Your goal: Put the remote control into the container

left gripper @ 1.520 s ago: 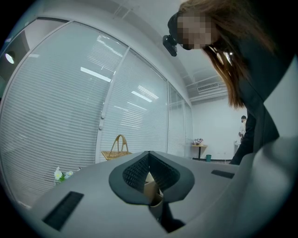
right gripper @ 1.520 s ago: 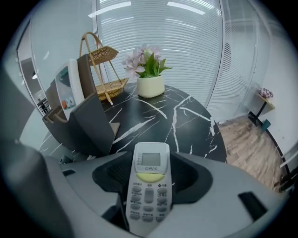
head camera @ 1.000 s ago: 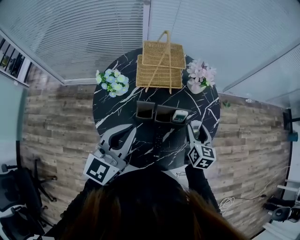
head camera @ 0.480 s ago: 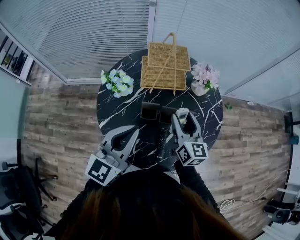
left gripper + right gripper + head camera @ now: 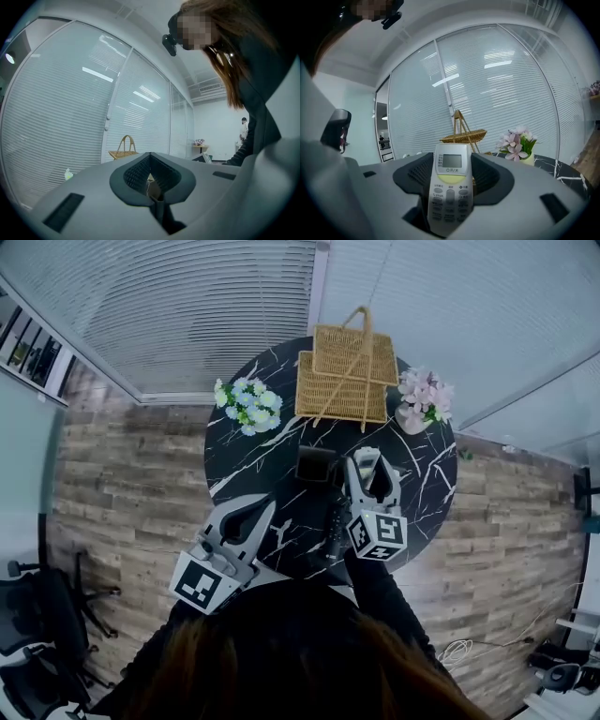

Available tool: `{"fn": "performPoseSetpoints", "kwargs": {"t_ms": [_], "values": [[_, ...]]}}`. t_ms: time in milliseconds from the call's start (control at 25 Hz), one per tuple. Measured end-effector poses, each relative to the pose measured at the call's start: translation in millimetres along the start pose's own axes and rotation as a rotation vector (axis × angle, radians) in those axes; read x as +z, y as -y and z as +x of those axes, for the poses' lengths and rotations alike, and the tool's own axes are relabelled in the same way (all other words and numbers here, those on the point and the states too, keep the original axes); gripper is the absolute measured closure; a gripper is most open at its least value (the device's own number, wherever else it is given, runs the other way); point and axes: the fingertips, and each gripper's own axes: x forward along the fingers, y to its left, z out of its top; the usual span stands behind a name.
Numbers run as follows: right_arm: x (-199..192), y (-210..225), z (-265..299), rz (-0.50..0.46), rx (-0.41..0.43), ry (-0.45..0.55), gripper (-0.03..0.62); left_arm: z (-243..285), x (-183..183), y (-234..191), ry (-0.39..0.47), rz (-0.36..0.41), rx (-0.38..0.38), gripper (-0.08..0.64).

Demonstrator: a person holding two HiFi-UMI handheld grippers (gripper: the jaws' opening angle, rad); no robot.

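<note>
The white remote control (image 5: 450, 187), screen end up and buttons facing the camera, is clamped between the dark pads of the right gripper (image 5: 371, 465), whose jaws press on its two long edges. In the head view this gripper hangs at the right end of the black container (image 5: 316, 465) and covers that end, so whether the remote's lower tip is already inside cannot be told. The container stands near the middle of a round black marble table (image 5: 424, 486). Just in front of the container, on the person's side, a slim dark handset (image 5: 333, 526) lies flat on the tabletop. Behind the container is a wicker basket (image 5: 343, 371) with its handle raised; to the container's back left sit blue-and-white flowers (image 5: 247, 406), to its back right pink flowers (image 5: 424, 396) in a small vase. The left gripper (image 5: 261, 506) hangs in front and left of the container, jaws pressed together with nothing between them.
</note>
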Motion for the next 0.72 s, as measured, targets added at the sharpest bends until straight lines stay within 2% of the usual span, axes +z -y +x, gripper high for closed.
{"fn": "performPoseSetpoints", "kwargs": {"t_ms": [400,720], "values": [[-16.7,8.4,6.7,-0.051,-0.055,-0.048,0.334,-0.1,-4.2,-6.2,-0.008,-0.014,-0.014,0.552],[-19.1,9.6,11.8,-0.054,-0.053,-0.033,0.334,2.3,-6.8,-7.2,-0.009,-0.02,-0.017,0.552]]}}
